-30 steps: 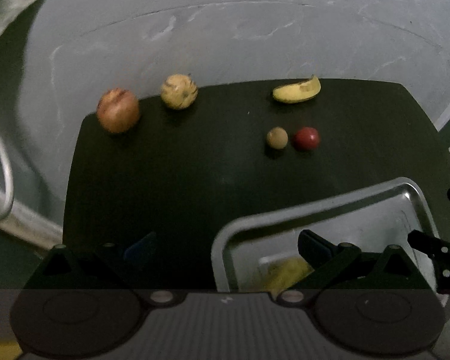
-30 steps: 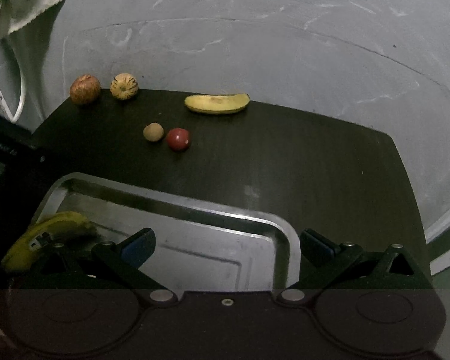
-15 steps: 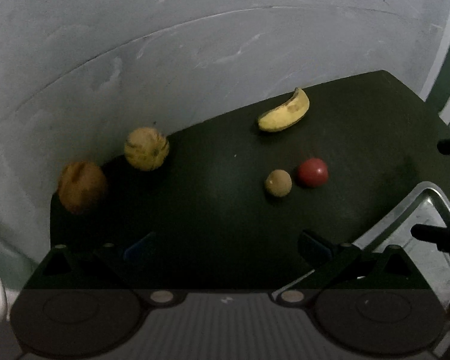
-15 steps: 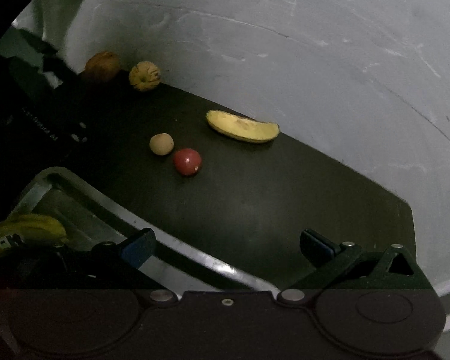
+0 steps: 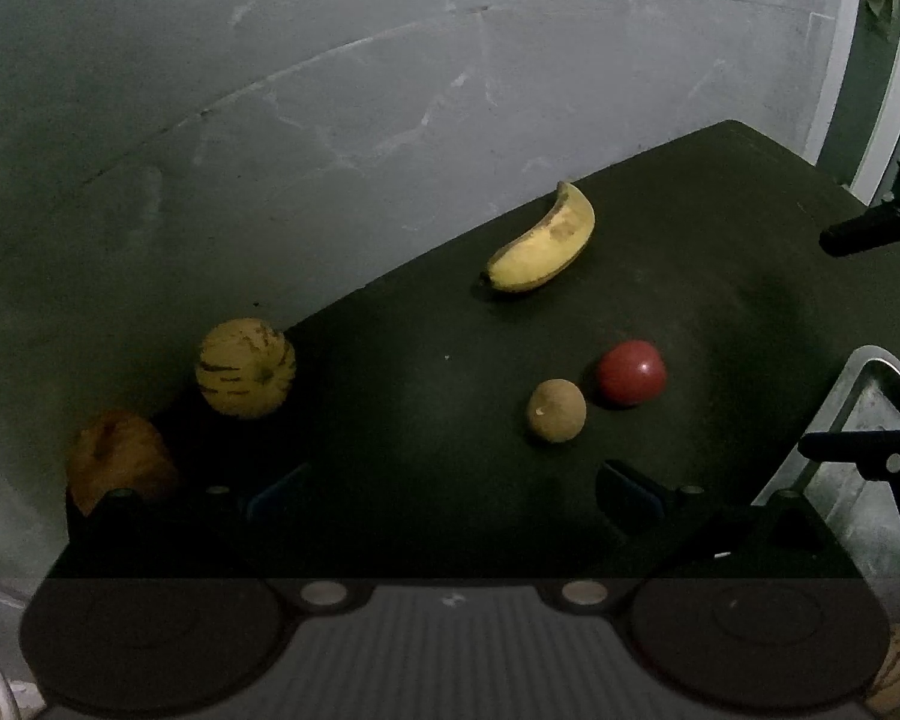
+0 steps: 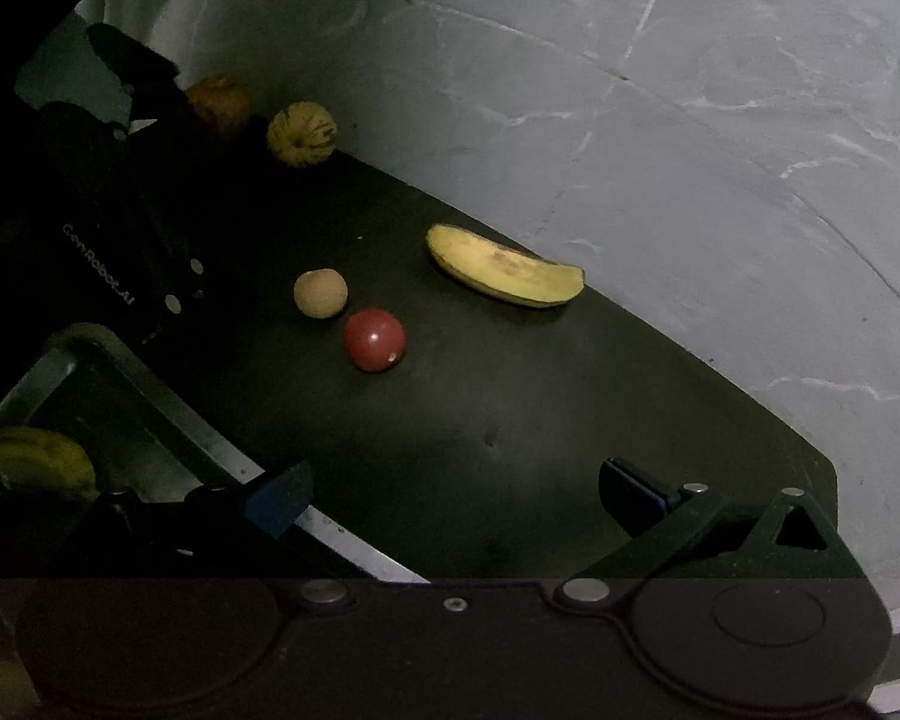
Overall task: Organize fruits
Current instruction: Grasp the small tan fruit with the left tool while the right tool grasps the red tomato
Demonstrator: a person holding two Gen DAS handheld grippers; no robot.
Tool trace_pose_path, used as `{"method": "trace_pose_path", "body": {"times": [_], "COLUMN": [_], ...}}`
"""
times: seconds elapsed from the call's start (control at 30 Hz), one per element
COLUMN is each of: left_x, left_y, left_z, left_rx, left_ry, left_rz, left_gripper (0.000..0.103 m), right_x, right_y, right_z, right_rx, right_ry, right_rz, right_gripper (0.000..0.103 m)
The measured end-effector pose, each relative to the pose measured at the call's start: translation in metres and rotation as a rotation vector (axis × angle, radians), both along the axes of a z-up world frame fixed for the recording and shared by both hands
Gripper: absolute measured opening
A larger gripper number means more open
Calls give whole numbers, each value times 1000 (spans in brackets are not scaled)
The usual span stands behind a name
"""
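With both tongs empty and spread wide, nothing is gripped: left gripper (image 5: 450, 492) hangs over the near part of the dark matte tabletop (image 5: 720, 240), right gripper (image 6: 450, 495) over the near rim of the shiny metal tray (image 6: 168, 420).

Near to far:
- Greenish-yellow banana (image 6: 30, 459) already lies in the tray's near-left corner.
- Small tan round fruit (image 5: 556, 409) and glossy red round fruit (image 5: 632, 372) sit just beside each other mid-table. Judging by looks: light, firm, smooth, prone to roll. Take across the widest part, from above.
- Ripe yellow speckled banana (image 5: 540, 249) lies near the far edge. Likely soft; pinch mid-body across the width, lightly.
- Striped yellow round fruit (image 5: 246, 367) and dull orange-brown round fruit (image 5: 117, 459) sit at the far-left corner. Probably heavier; need near-full opening.

Since a second ago: left camera has swung left off the tray, now only its corner shows at right; right gripper has advanced over the tray rim towards the small pair. Fruit unmoved.
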State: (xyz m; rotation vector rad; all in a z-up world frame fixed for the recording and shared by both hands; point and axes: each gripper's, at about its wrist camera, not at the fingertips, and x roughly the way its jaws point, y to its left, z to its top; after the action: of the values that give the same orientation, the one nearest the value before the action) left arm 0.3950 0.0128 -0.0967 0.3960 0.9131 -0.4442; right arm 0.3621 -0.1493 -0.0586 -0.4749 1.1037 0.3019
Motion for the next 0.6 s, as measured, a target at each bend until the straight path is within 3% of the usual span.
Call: {"method": "trace_pose_path", "body": {"times": [0.23, 0.6], "left_x": [0, -10], "left_y": [-4, -18], "left_z": [-3, -7], "left_rx": [30, 73], "left_ry": [-50, -147], "left_rz": [-75, -309], "left_gripper": [102, 102], "right_x": [9, 29], "right_y": [6, 14], "right_z": [-6, -12], "right_rx": [-22, -43], "right_ry": [6, 24], "right_rz": [121, 336], "right_gripper": [95, 80]}}
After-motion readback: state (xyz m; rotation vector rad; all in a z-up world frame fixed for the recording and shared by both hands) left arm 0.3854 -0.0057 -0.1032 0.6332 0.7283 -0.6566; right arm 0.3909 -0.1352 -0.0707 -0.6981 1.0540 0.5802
